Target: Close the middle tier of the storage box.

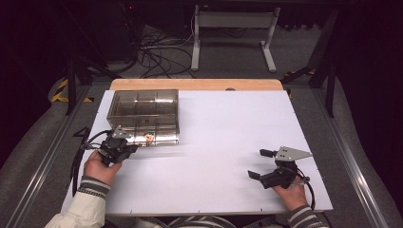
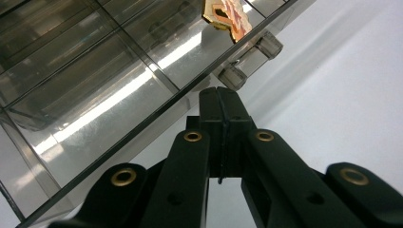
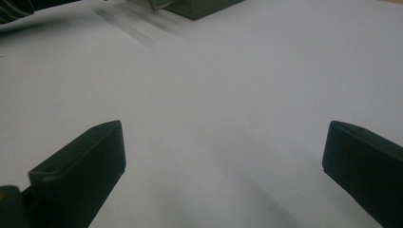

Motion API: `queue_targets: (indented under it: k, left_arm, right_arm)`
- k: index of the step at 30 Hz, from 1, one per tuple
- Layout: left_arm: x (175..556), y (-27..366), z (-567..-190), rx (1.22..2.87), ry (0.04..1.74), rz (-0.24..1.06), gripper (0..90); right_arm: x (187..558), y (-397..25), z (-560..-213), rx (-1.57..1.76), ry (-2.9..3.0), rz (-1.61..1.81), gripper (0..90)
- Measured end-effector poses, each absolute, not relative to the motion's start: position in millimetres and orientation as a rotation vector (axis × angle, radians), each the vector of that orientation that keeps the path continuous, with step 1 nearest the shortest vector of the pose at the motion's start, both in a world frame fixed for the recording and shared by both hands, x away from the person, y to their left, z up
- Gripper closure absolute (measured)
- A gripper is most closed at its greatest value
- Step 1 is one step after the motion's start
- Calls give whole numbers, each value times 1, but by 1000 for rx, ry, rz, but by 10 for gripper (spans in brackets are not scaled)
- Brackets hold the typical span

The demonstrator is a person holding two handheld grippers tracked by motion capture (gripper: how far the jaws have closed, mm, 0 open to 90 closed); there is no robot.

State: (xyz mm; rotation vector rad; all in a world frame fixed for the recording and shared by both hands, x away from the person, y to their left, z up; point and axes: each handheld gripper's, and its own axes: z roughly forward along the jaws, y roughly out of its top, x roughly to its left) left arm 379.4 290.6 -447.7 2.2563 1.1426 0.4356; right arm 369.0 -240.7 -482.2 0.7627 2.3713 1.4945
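Note:
A smoky clear compartment box [image 1: 142,111] with its lid down stands at the table's left rear, and its corner shows in the right gripper view [image 3: 195,7]. A small orange and pink piece [image 1: 148,138] lies in a front compartment [image 2: 227,16]. My left gripper [image 1: 133,147] is shut, jaws pressed together with nothing visible between them. Its tips [image 2: 219,92] sit right at the box's front edge, just beside the clear latch [image 2: 249,59]. My right gripper [image 1: 260,164] rests wide open near the front right of the table, over bare white surface [image 3: 223,137].
The white table top [image 1: 223,128] stretches between the two grippers, with a wooden strip [image 1: 199,84] along its far edge. Beyond it, cables [image 1: 157,52] lie on the floor beside a grey table frame [image 1: 233,21].

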Motion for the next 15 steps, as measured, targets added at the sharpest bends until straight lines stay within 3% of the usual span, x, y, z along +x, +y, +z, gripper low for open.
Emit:
queue_targets:
  k: [15]
  left_arm:
    - [384,293,-444,2157,1187,464,900]
  right_arm:
    - [369,-241,-482,762,2371,1492,12]
